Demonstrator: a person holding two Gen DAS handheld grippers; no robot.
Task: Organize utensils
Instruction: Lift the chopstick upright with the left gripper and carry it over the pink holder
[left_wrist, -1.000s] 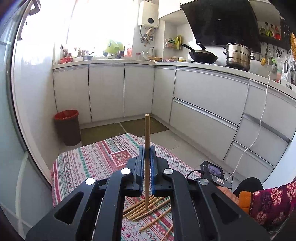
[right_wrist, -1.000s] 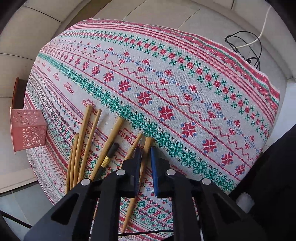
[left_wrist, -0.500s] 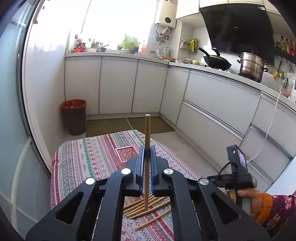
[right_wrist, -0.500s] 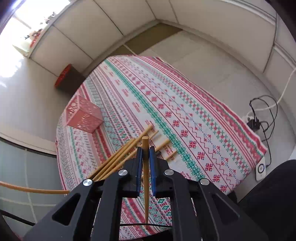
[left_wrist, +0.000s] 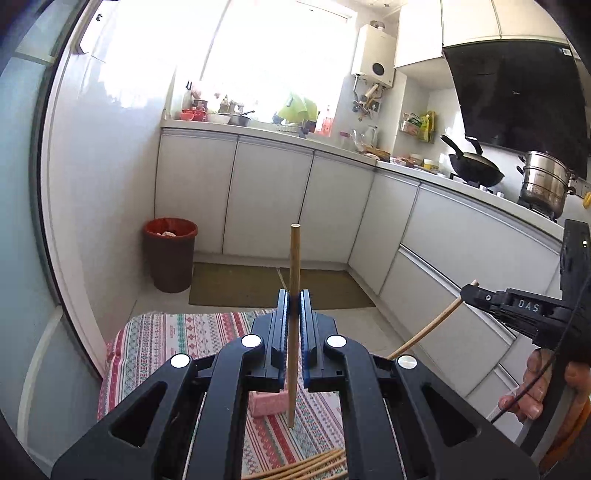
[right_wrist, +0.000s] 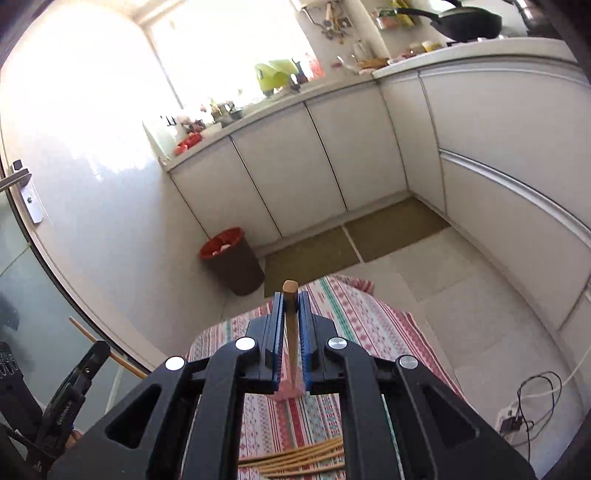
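On the patterned cloth, your pink perforated square holder (left_wrist: 266, 403) is mostly hidden. Each black gripper, left (left_wrist: 294, 301) and right (right_wrist: 290, 302), clamps one plain round wooden chopstick (left_wrist: 294, 295) upright.

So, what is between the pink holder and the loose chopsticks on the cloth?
Only bare patterned cloth. In the left wrist view the pink holder stands apart from the loose chopsticks, with nothing lying between them; the right wrist view shows the same stretch.

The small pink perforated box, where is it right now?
The small pink perforated box sits on the patterned tablecloth, seen in both wrist views just past the gripper fingers, beyond the loose wooden chopsticks.
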